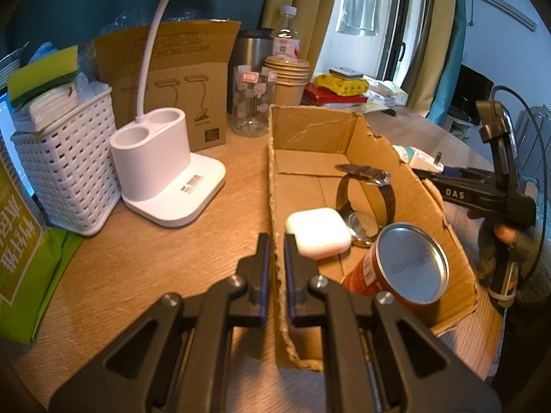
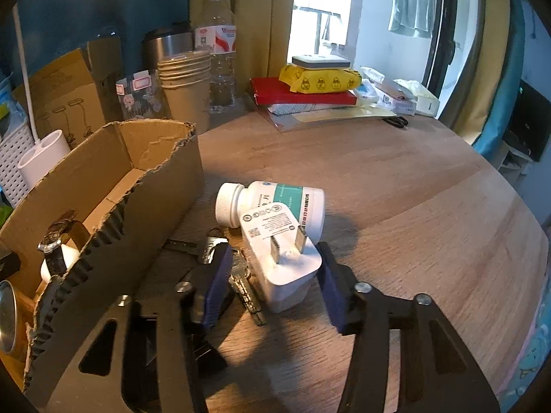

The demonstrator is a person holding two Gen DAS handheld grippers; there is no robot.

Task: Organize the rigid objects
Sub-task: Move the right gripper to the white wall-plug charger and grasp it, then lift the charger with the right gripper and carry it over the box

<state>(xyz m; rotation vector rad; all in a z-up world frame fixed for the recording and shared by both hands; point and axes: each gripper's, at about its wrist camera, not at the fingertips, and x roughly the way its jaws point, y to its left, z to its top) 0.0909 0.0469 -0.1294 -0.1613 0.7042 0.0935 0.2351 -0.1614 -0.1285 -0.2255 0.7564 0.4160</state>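
right gripper (image 2: pixel 272 275) is straddling the white plug charger (image 2: pixel 282 265) at lower centre, pads not clearly clenched on it, prongs pointing up, left gripper (image 1: pixel 275 268) is clamping the cardboard box (image 1: pixel 275 179) wall.

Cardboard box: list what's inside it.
The cardboard box holds a wristwatch, a white case and an orange can. The floor beneath them is hidden.

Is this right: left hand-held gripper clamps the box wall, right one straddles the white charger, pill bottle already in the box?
Not quite. The pill bottle is not in the cardboard box; the right wrist view shows it lying on the table beside the white charger. The rest holds: left hand-held gripper clamps the box wall, right hand-held gripper straddles the charger.
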